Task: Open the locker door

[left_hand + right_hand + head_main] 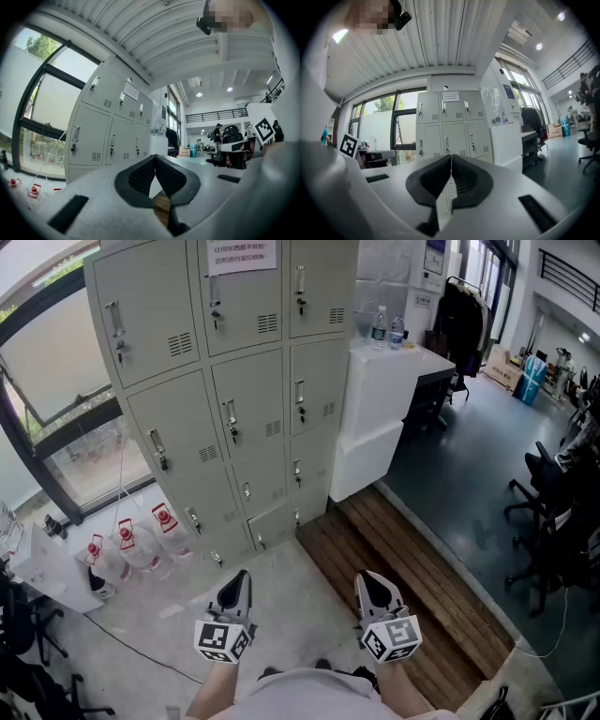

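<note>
Several locker doors [258,395] are standing shut at far left. Thin sheet metal, prob. swinging light; slim handle [231,418] w/ lock is looking like the hold. Left gripper [242,576] & right gripper [367,579] are hovering near, jaws together, empty.

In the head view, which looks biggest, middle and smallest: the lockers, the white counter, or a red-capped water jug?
1. lockers
2. white counter
3. red-capped water jug
No ties here.
</note>
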Tool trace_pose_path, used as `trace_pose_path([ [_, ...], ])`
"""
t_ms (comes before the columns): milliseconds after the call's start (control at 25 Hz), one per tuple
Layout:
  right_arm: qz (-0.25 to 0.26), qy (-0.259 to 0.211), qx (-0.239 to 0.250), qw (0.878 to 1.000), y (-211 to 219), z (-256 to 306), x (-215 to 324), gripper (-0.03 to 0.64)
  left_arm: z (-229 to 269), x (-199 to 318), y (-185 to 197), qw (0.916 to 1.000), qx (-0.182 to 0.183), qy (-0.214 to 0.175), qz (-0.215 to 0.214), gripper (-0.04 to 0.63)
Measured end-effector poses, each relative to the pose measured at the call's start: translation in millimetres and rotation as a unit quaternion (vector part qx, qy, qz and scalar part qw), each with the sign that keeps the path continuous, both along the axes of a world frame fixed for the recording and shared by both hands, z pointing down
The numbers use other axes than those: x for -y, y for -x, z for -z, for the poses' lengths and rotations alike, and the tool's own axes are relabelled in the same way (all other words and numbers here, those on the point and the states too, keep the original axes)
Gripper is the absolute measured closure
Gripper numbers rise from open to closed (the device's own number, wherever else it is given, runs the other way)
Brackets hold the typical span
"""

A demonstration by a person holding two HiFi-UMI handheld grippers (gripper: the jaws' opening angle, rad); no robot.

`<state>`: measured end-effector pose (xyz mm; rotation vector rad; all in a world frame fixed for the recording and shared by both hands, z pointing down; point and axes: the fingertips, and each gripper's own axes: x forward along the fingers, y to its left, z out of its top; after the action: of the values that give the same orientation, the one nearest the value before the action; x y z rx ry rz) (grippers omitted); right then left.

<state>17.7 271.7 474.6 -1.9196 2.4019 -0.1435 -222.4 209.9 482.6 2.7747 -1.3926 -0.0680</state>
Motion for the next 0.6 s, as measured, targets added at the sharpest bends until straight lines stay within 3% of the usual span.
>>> trace_pose_path([
  [600, 0.014, -0.005, 0.007, 1.0, -21.1, 0.2, 7.4, 0.601, -2.1, -3.8, -25.9, 0.9998, 0.015, 0.011, 0.007, 0.591],
])
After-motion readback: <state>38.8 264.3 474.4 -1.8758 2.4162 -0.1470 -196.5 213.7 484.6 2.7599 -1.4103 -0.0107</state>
